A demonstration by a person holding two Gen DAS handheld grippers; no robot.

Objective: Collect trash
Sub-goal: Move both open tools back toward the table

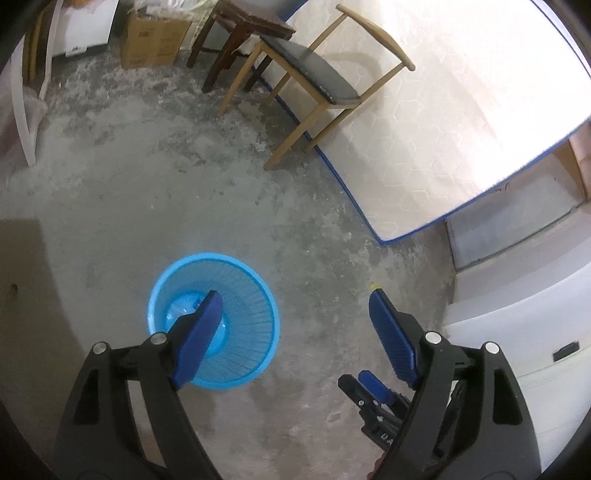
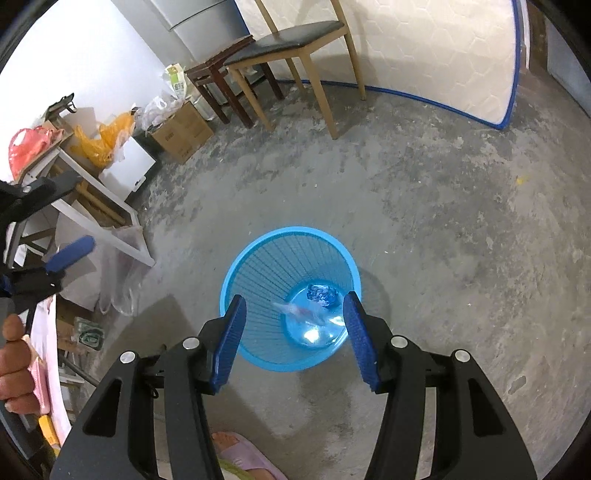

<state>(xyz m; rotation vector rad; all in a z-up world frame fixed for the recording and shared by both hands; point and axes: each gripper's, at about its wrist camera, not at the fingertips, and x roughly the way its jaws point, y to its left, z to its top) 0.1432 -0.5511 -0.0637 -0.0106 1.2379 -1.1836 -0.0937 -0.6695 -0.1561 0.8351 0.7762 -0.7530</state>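
A blue slatted trash basket (image 2: 291,230) stands on the concrete floor. At its bottom lie a crumpled clear plastic piece (image 2: 321,295) and a blurred clear wrapper (image 2: 299,312). My right gripper (image 2: 295,297) hangs above the basket's mouth, open, with nothing between its pads. My left gripper (image 1: 295,295) is open wide and empty. Its left finger overlaps the basket (image 1: 258,288) and its right finger is over bare floor. One blue finger (image 1: 373,382) of the right gripper shows low in the left wrist view. A left gripper finger (image 2: 72,253) and the hand (image 2: 14,369) holding it show at the left edge of the right wrist view.
A wooden chair (image 1: 314,74) and a dark stool (image 1: 251,22) stand before a white mattress (image 1: 443,129) leaning on the wall. A cardboard box (image 1: 155,37) sits beyond them. A white table (image 2: 103,192) carries plastic bags. A foot in a pink slipper (image 2: 236,454) is near.
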